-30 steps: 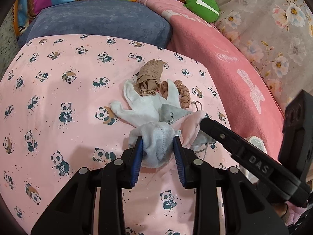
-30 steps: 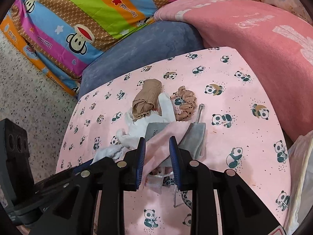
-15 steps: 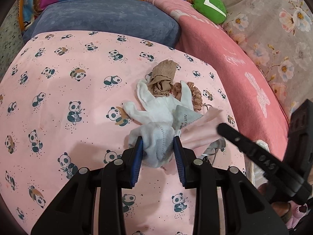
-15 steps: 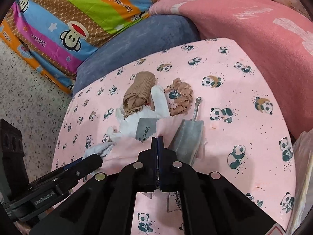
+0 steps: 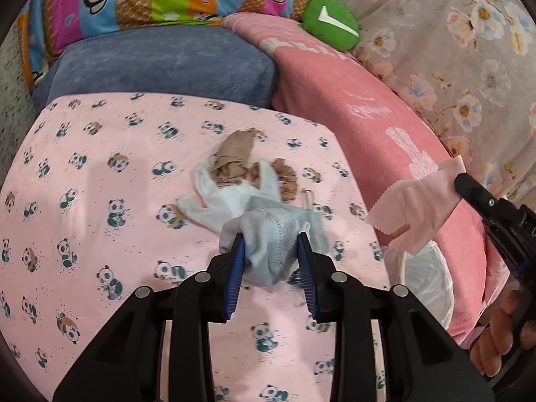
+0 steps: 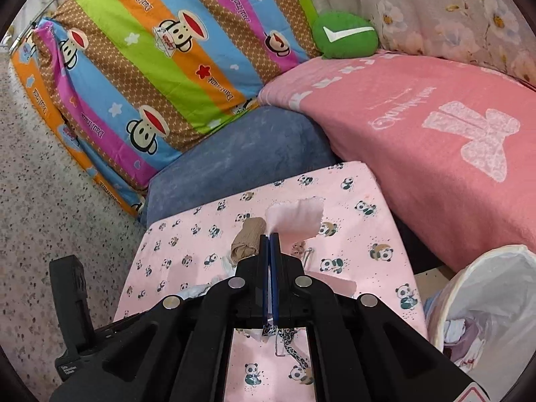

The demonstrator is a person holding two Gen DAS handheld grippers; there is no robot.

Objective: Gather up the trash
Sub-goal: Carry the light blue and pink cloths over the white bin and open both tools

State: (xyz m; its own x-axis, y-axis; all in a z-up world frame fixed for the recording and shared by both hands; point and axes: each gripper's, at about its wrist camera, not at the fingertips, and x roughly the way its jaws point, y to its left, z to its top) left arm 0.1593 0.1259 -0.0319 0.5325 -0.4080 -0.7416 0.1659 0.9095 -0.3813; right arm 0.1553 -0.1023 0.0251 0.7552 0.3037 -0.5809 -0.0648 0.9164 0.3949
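Right hand-held gripper (image 6: 270, 234) clamped on pink cloth (image 6: 296, 216), above panda sheet (image 6: 361, 234), lined bin (image 6: 485, 308) alongside

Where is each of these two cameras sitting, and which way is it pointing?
Left wrist view: sits on the left gripper, looking down along its fingers at the panda sheet; the gripper clamps a pale blue sock; the other tool and a hand show at right.
Right wrist view: sits on the right gripper, facing the pillows; its shut jaws pinch a pink cloth; the lined bin is at right.
Shared: sheet, pink cloth, tan stocking, green cushion.
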